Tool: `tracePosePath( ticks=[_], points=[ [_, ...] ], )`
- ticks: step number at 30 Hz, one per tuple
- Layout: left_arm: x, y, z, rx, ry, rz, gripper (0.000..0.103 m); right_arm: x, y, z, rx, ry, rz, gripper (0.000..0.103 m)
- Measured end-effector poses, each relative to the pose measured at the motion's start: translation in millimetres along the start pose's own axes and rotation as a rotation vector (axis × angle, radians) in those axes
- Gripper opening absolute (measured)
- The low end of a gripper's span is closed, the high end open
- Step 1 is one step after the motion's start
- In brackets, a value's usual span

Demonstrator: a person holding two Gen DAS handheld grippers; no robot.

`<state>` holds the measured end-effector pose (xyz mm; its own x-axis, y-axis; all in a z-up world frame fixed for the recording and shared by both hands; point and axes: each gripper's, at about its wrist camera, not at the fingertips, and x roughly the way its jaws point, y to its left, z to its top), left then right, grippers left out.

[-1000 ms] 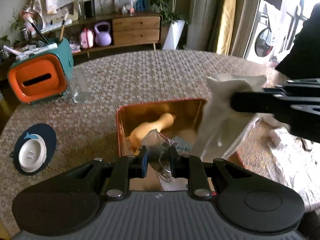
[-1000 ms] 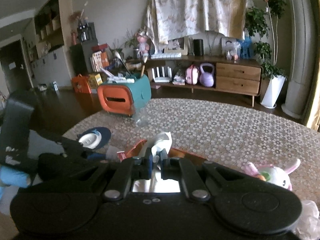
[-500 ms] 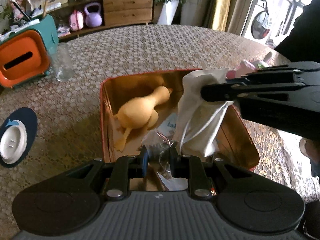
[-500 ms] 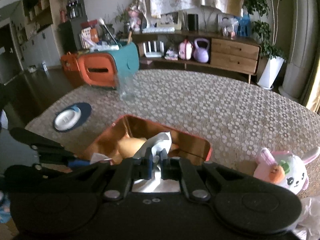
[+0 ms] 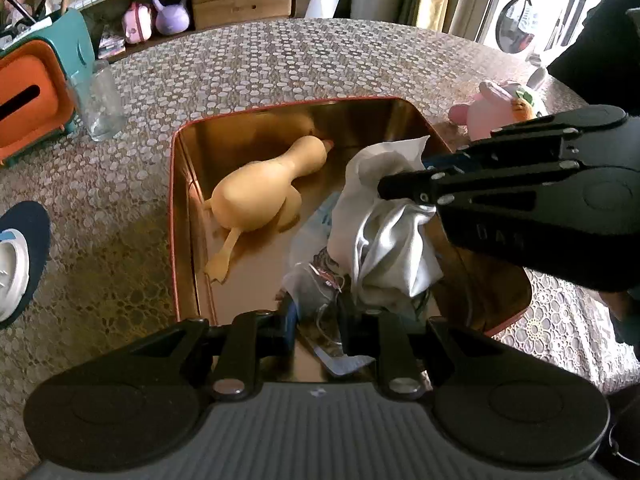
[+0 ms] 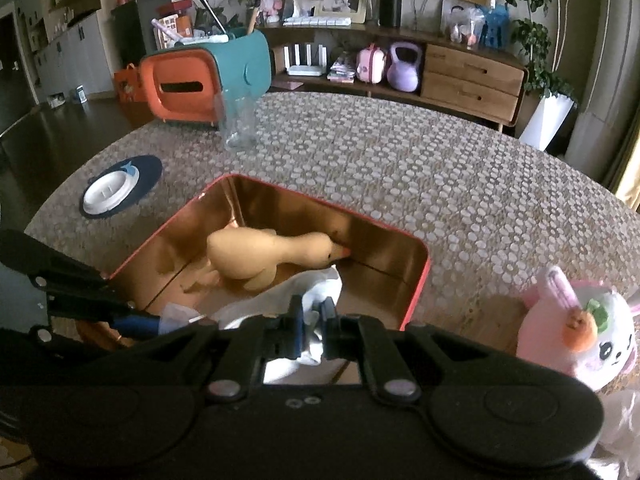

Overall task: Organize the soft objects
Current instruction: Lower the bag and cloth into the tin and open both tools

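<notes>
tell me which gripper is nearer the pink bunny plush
Right. The right gripper, over the tin's near-right corner holding white cloth, sits just beside the pink bunny plush. The left gripper is over the tin's opposite end.

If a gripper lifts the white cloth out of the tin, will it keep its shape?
Probably not. The white cloth hangs in soft folds below the right gripper, so it looks floppy. It seems light, and may catch on the tin rim.

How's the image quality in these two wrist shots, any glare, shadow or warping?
Left wrist view: sunlight glares off the tin's gold lining, and the window is blown out. Right wrist view: dimmer, the tin shaded. Both bend straight lines at the edges; neither shows blur.
</notes>
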<state>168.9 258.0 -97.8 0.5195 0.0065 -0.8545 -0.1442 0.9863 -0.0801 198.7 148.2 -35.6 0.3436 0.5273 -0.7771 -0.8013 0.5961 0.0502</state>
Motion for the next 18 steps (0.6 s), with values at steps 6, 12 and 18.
tracePosePath(
  ticks=[6,12,18],
  points=[
    [1.9,0.8,-0.6,-0.007,0.007,0.005,0.02,-2.1,-0.4,-1.5,0.008,0.003,0.005,0.018],
    [1.2,-3.1,-0.6,0.008,0.006,0.021,0.021,-10.5,-2.0,-3.3,0.02,-0.001,0.011,0.029],
    [-2.9,-7.6,-1.7,0.022,-0.003,0.042,0.024,-23.8,-3.6,-7.9,0.023,-0.019,0.013,0.039]
  ],
)
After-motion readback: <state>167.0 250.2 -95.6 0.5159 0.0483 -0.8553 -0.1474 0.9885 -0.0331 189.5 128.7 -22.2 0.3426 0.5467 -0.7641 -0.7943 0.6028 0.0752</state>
